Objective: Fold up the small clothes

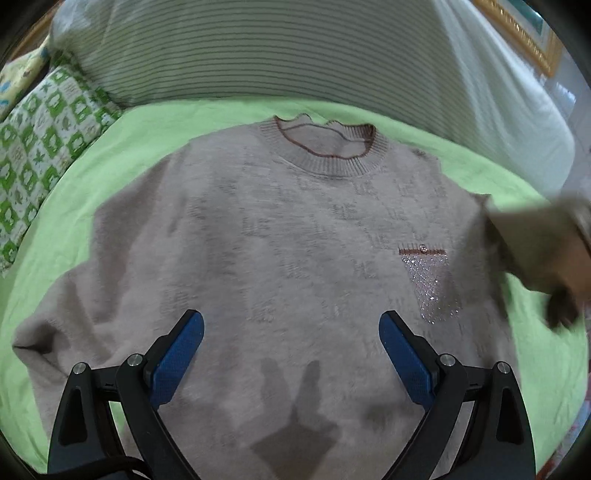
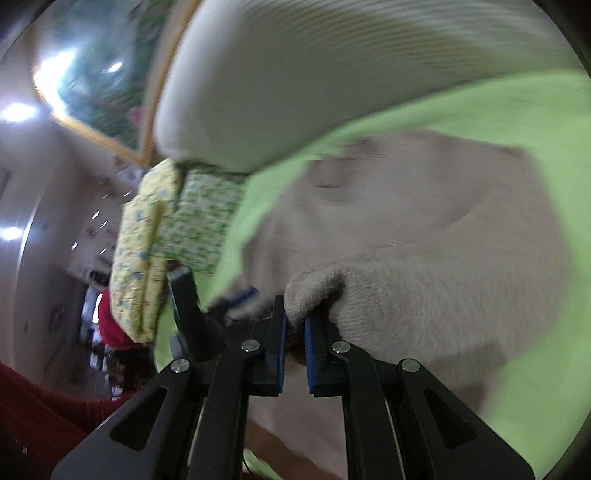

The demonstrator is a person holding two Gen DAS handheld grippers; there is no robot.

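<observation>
A beige knit sweater (image 1: 288, 240) lies flat, front up, on a light green sheet (image 1: 140, 147), collar at the far side, with a sparkly pocket (image 1: 432, 284) on its right. My left gripper (image 1: 291, 325) is open and empty above the sweater's lower middle. My right gripper (image 2: 295, 325) is shut on a fold of the sweater's sleeve (image 2: 388, 295) and holds it lifted. In the left wrist view the raised sleeve (image 1: 535, 243) shows blurred at the right edge.
A striped grey pillow (image 1: 258, 48) lies behind the sweater. A green-and-white patterned cushion (image 1: 40, 147) and a yellow one (image 1: 18, 74) sit at the left. A gold picture frame (image 1: 524, 33) hangs on the wall at the right.
</observation>
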